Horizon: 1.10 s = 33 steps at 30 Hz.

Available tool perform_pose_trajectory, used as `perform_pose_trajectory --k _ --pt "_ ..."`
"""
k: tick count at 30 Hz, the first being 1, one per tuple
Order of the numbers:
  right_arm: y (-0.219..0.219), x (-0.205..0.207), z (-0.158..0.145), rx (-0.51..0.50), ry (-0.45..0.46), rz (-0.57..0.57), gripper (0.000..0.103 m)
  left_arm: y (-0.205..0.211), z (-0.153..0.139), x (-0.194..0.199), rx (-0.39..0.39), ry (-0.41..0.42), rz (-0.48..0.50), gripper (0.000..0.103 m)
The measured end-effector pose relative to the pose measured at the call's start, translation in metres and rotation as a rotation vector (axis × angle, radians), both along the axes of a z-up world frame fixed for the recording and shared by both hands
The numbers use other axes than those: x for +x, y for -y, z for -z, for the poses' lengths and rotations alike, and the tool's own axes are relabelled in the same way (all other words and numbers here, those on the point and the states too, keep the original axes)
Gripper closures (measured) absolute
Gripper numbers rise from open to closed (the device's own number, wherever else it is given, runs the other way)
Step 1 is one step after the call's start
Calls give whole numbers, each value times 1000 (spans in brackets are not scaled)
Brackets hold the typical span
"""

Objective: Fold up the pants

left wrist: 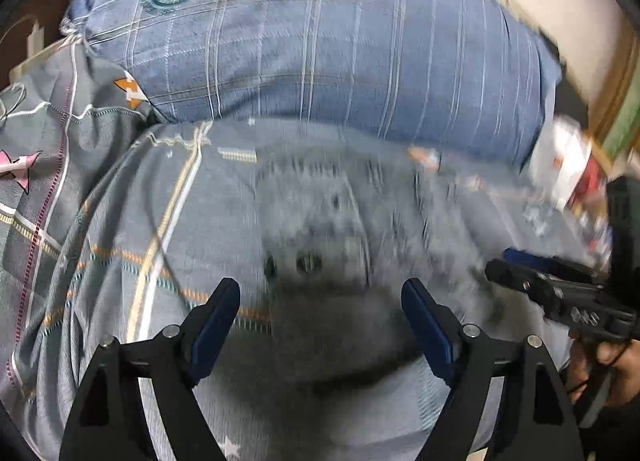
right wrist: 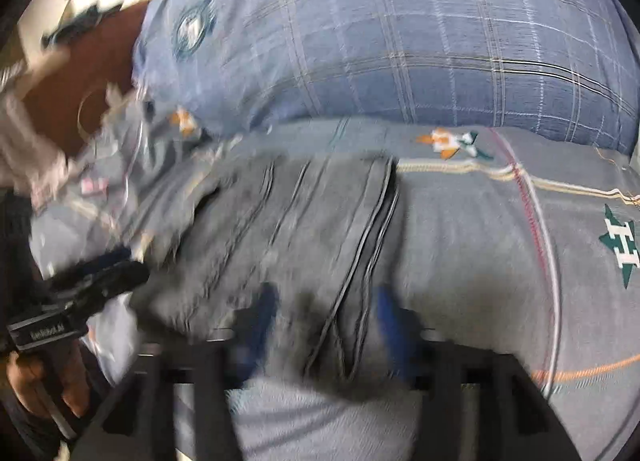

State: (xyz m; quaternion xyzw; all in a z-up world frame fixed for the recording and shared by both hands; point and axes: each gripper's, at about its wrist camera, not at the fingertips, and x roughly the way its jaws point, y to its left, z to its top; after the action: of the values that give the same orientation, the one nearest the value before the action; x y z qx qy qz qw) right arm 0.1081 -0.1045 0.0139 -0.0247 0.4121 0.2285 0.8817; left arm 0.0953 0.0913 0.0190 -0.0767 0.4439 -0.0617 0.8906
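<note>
Here:
Pants (right wrist: pixel 304 229): grey, lying on the bed (right wrist: pixel 500 245), just in front of the pillow (right wrist: pixel 400 41).
Left gripper (left wrist: pixel 320 313): wide open over the pants, holding nothing.
Right gripper (right wrist: pixel 324 321): blurry; fingers apart, pants fold between them; grip unclear.

I see the pants (right wrist: pixel 304 229) as grey, washed denim-like fabric lying on the bed, spread sideways across my right view. Dark double-stitched seams run along them, with a fold or edge at the right where a dark gap shows. Fabric looks rumpled, with wrinkles toward the left end. Near edge sits low in the right view, bunched. In my left view the pants (left wrist: pixel 340 229) show as a pale grey heap with two dark round spots, maybe buttons or rivets; too blurred to tell. Waist versus leg end: cannot tell.
</note>
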Motion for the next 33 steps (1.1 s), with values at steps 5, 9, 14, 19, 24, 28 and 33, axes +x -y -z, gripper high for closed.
perform_pose_trajectory --k 5,9,14,19,24,28,33 --pt "3 2 27 -57 -90 38 26 0 20 2 -6 -81 -66 19" --pt "20 -20 -11 -37 10 68 25 5 -15 -15 60 -2 -85 19" --pt "36 -65 -39 18 121 107 2 16 -37 -44 123 55 -132 19" --pt "35 -106 -26 -31 190 133 0 23 -38 -81 134 98 -175 19" --pt "31 -122 -1 -70 181 141 0 25 -37 -96 121 109 -175 19" --pt "34 -137 5 -72 254 176 0 21 -35 -102 99 103 -189 19" --pt "34 -140 6 -63 294 173 0 22 -31 -103 94 91 -198 19"
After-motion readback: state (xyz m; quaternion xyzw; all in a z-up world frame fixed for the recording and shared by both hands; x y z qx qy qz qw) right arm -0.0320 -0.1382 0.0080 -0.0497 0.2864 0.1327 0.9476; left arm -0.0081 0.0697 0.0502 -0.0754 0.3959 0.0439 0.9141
